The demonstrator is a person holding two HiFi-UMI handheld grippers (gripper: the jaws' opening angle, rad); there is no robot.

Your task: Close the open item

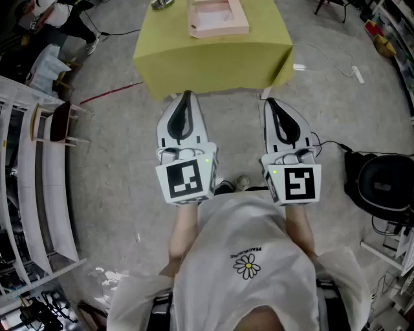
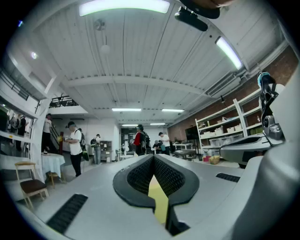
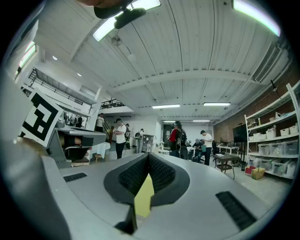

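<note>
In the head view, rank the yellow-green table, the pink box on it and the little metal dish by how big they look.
1. yellow-green table, by far largest.
2. pink box, cut off by the top edge.
3. metal dish, smallest, also cut off.

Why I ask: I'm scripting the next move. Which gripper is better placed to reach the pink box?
Left, probably. The left gripper points at the pink box near its left edge; the right gripper sits beyond its right side. Both shut.

Shallow pale-pink box (image 1: 218, 17), open-topped, flat on the yellow-green table (image 1: 213, 61), partly cut off
</note>
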